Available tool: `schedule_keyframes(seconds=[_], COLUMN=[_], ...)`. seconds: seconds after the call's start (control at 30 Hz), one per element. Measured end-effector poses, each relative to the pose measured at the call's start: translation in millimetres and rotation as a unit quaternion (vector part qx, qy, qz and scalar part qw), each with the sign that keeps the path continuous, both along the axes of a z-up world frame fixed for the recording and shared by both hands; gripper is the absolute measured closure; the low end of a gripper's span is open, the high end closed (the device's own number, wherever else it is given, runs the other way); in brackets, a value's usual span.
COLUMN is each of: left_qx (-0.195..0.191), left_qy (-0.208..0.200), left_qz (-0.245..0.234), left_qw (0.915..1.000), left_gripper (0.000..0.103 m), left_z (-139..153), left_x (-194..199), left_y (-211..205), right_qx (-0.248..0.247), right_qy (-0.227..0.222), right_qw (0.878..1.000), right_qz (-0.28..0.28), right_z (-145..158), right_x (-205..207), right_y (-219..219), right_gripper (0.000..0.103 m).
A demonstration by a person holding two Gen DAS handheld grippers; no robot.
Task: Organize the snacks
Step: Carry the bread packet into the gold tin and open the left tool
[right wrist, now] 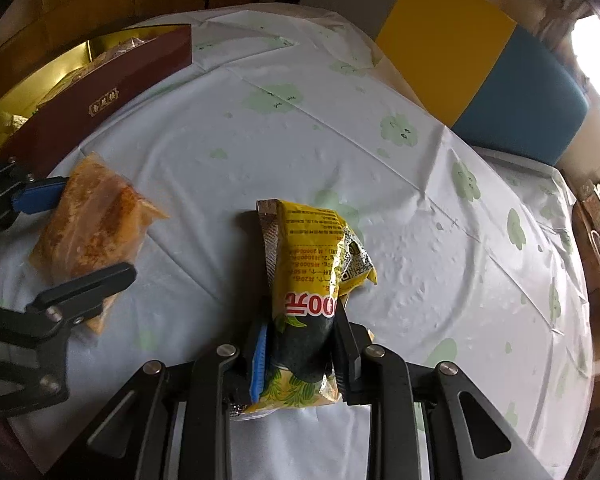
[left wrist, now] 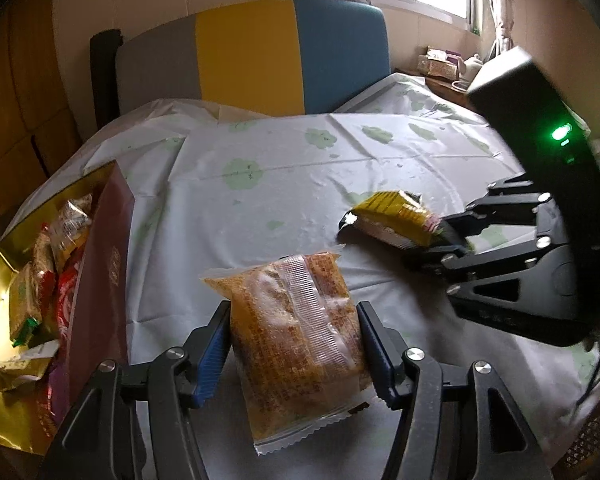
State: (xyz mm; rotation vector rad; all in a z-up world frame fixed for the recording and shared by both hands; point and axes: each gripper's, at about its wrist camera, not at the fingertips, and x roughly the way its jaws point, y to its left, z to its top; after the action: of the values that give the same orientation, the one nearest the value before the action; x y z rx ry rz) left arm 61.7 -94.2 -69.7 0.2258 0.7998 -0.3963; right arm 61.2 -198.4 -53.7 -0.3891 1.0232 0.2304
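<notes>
Snacks: an orange clear-wrapped cake [left wrist: 296, 340] sits clamped in the left gripper [left wrist: 294, 354]; a crumpled yellow packet [right wrist: 308, 292], at the cake's 2 o'clock, is pinched by the right gripper [right wrist: 300, 350], above the tablecloth [left wrist: 300, 168].

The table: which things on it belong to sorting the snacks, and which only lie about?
Belong to the job:
- orange snack pack
- yellow snack pack
- gift box with snacks inside

Just lying about:
- flowered tablecloth
- colour-block chair
- teapot by the window
</notes>
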Motion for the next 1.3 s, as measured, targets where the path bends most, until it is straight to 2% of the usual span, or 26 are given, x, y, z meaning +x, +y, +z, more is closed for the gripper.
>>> schedule_keyframes(seconds=[0.2,0.3,0.43,0.63,0.77,0.83,0.97,1.1,1.23,1.3], left_qx=[-0.019,-0.02,-0.042,-0.078,-0.099,-0.108,-0.117,-0.134,-0.165,-0.174], left_qy=[-0.001,-0.005,-0.005,-0.013,-0.019,-0.021,-0.018,0.009,0.043,0.052], left_qz=[0.003,0.001,0.007,0.03,0.076,0.109,0.193,0.289,0.33,0.326], left_qw=[0.9998,0.9998,0.9991,0.9964,0.992,0.9879,0.9741,0.9478,0.9284,0.9277], left_gripper=[0.041,0.042,0.042,0.042,0.041,0.041,0.042,0.042,0.042,0.042], left_z=[15.3,21.6,33.3,58.9,72.4,77.6,84.3,75.8,68.9,66.1], left_x=[-8.3,-14.1,-20.0,-26.8,-26.1,-22.9,-15.8,-4.9,14.3,25.5], left_y=[3.6,4.6,14.1,53.6,96.9,125.8,193.4,262.9,301.4,305.2], right_qx=[0.02,0.018,-0.002,-0.001,-0.005,-0.005,-0.006,-0.016,-0.021,-0.019], right_qy=[0.003,0.005,0.001,0.006,0.004,-0.001,-0.003,-0.006,-0.006,-0.004], right_qw=[1.0,1.0,1.0,1.0,1.0,1.0,1.0,1.0,1.0,1.0], right_qz=[-0.007,-0.007,-0.004,-0.011,-0.012,-0.012,-0.014,-0.017,-0.02,-0.022], right_z=[1.7,2.4,2.2,1.6,1.3,0.8,0.9,1.5,2.6,3.2], right_x=[-0.7,-0.3,-0.5,2.6,2.4,1.3,-0.4,-1.8,-2.1,-1.4], right_y=[-4.0,-3.8,1.9,2.4,3.8,4.1,5.2,8.9,10.9,10.7], right_gripper=[0.074,0.074,0.074,0.074,0.074,0.074,0.074,0.074,0.074,0.074])
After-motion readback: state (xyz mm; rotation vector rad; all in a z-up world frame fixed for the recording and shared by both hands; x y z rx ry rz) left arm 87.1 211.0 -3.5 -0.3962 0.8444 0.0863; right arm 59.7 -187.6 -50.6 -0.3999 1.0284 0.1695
